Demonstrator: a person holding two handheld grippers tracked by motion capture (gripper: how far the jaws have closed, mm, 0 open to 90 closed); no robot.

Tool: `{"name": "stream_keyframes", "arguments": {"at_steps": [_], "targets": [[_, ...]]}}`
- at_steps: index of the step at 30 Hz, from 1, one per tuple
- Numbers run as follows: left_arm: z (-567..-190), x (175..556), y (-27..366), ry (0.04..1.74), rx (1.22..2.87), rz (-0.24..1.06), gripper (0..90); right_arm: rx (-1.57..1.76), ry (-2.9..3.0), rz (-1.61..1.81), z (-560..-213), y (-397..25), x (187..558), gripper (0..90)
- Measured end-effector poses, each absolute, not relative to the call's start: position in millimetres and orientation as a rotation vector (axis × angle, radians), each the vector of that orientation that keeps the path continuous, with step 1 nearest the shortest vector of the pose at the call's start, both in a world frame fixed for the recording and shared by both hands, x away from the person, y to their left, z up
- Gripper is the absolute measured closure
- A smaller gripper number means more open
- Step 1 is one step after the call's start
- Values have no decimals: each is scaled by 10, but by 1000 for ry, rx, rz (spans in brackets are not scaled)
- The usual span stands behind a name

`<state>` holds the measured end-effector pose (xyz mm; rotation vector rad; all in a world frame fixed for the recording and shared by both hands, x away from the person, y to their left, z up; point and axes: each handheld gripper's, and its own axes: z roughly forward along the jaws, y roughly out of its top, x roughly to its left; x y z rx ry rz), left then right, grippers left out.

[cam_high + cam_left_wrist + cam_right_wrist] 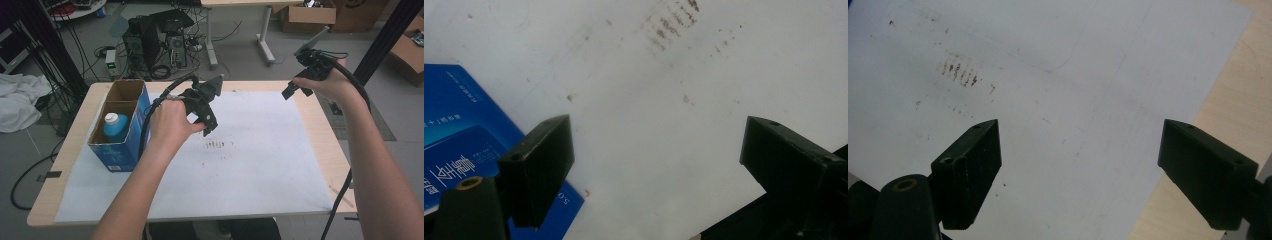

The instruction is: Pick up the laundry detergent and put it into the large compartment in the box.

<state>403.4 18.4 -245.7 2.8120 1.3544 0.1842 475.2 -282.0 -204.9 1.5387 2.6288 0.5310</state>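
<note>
fingers: left gripper (pixel 210 107) jaws wide, empty; right gripper (pixel 297 90) jaws wide, empty | target: bottle (pixel 116 125), blue with white cap, upright in near compartment of blue box (pixel 120 150) at table's left, just beside left gripper | handling: probably rigid, liquid-heavy, smooth | grip: neck under cap, lift straight

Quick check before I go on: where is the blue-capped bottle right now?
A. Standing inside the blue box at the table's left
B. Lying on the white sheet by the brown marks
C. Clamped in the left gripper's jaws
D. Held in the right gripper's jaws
A: the high view shows the bottle upright in the near compartment of the blue box, while the left gripper and the right gripper both have their jaws spread with nothing between them.
</note>
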Motion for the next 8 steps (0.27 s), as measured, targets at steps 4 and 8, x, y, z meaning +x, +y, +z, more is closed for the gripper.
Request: {"name": "stream_keyframes", "arguments": {"at_steps": [4,8], "targets": [[-2456,4033,176,1361,2800,181,146,1538,2629,535,-2043,-2820,4743,176],[-2451,4033,185,1363,2802,185,146,1537,2630,538,-2038,-2822,4735,175]]}}
